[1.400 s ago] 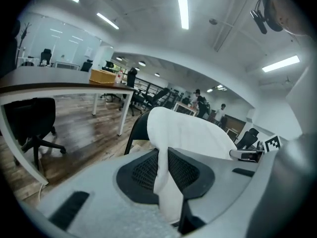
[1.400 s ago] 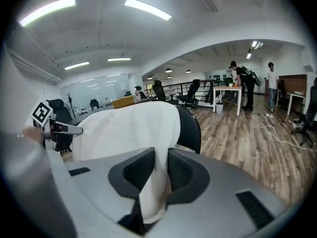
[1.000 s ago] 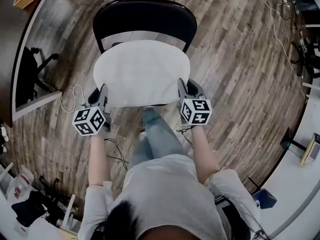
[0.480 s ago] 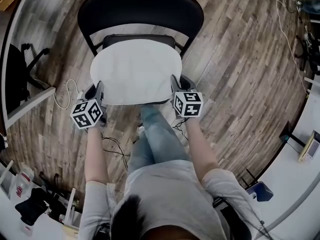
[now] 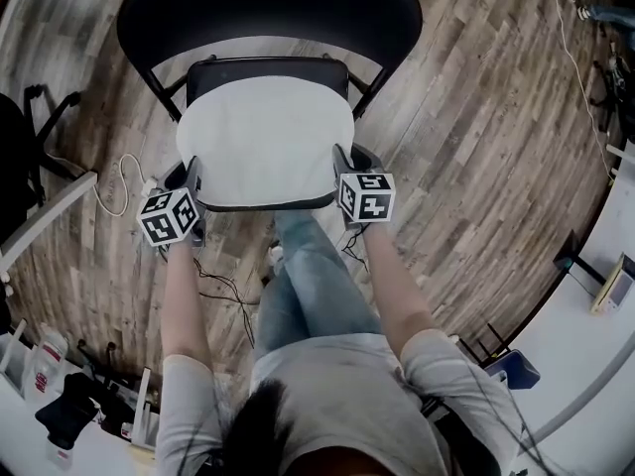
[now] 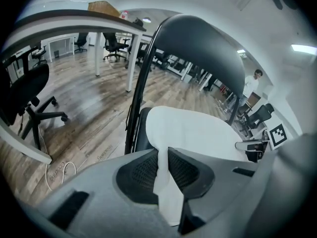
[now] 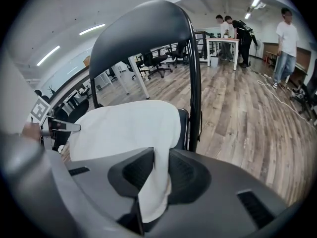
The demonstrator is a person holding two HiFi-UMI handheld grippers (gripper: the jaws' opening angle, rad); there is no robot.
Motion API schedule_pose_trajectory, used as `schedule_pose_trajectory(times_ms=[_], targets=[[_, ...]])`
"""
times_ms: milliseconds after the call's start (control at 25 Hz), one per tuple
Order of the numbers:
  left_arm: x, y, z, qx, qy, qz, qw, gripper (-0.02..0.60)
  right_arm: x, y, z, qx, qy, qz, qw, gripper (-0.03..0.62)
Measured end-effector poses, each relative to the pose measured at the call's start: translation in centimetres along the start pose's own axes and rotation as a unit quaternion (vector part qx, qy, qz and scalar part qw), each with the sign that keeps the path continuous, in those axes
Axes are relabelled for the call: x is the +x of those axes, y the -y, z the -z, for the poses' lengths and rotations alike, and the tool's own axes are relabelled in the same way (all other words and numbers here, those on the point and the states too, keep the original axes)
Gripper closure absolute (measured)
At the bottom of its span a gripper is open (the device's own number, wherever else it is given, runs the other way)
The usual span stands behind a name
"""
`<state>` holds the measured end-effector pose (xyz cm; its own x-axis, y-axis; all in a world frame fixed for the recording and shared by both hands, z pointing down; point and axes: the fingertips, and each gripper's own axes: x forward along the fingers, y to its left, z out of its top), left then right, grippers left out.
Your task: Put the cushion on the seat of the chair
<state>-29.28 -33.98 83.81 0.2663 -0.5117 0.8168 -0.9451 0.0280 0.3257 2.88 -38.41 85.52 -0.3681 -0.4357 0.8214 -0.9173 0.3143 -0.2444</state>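
White cushion (image 5: 263, 142) is over the chair seat (image 5: 266, 67), left edge pinched in your left gripper (image 6: 163, 155), right edge between the opening jaws of your right gripper (image 7: 158, 155); set it flat and centred; release both sides together; don't drag it forward.

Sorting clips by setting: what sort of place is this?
Likely an open-plan office: long desks, wheeled office chairs and a wood-plank floor.

Even, cool office light from ceiling strips (image 7: 92, 29) near 10 o'clock; soft shadows; heavy fisheye bending, dark vignette round both gripper views' edges.
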Motion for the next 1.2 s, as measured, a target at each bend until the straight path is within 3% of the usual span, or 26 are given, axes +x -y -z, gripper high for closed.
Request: schedule_pose_trajectory(times_ms=[600, 920, 1040, 1200], targets=[[4.6, -2.2, 2.2, 0.019, -0.044, -0.044, 0.9979, 0.514, 4.8, 1.8, 2.6, -0.025, -0.047, 0.008, 0.999, 0.514], [4.1, -2.1, 1.9, 0.020, -0.033, -0.043, 0.9984, 0.474, 4.8, 2.5, 2.6, -0.012, -0.039, 0.016, 0.999, 0.472], [3.4, -2.4, 1.8, 0.024, -0.030, -0.049, 0.9981, 0.430, 4.3, 2.9, 2.7, -0.024, -0.039, 0.023, 0.999, 0.450], [2.0, -2.5, 0.9, 0.033, -0.011, -0.053, 0.9980, 0.425, 2.8, 3.4, 1.9, -0.037, -0.013, 0.042, 0.998, 0.448]])
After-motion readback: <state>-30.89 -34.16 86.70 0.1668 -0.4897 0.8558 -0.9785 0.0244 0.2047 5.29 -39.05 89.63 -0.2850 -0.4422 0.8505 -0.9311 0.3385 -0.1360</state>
